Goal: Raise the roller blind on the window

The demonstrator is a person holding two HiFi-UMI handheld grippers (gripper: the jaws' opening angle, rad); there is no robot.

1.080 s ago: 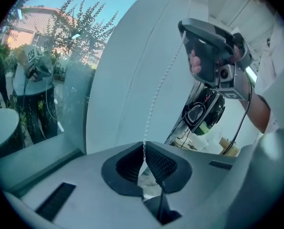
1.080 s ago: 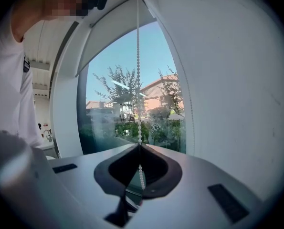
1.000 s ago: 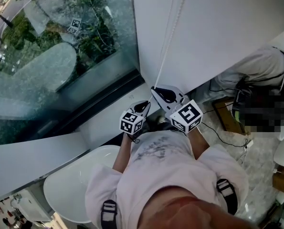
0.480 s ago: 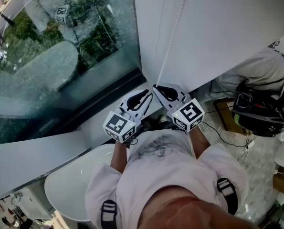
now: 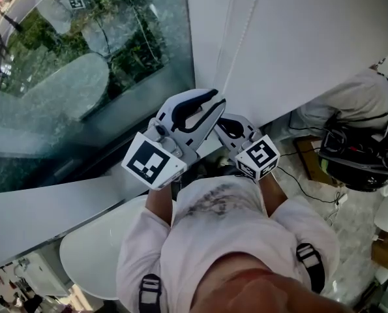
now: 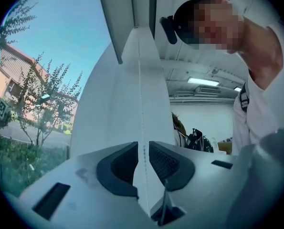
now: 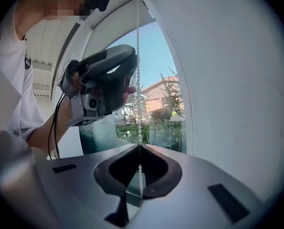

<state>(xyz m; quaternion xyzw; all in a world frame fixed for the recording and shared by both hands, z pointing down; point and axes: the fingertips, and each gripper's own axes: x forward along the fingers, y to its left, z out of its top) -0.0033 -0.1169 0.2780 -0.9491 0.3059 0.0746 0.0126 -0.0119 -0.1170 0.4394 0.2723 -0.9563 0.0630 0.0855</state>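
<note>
The right tool is closed tight on the bead chain, pinching it low down, close in front of the white roller blind that hangs to the right of the window glass. The left tool is just above and left of it. Its jaws have just been opening and stand slightly apart, the same chain running through the gap between them.

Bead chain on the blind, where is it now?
In the head view the bead chain runs down the white surface right of the window glass, its lower part pinched in the right gripper.
</note>
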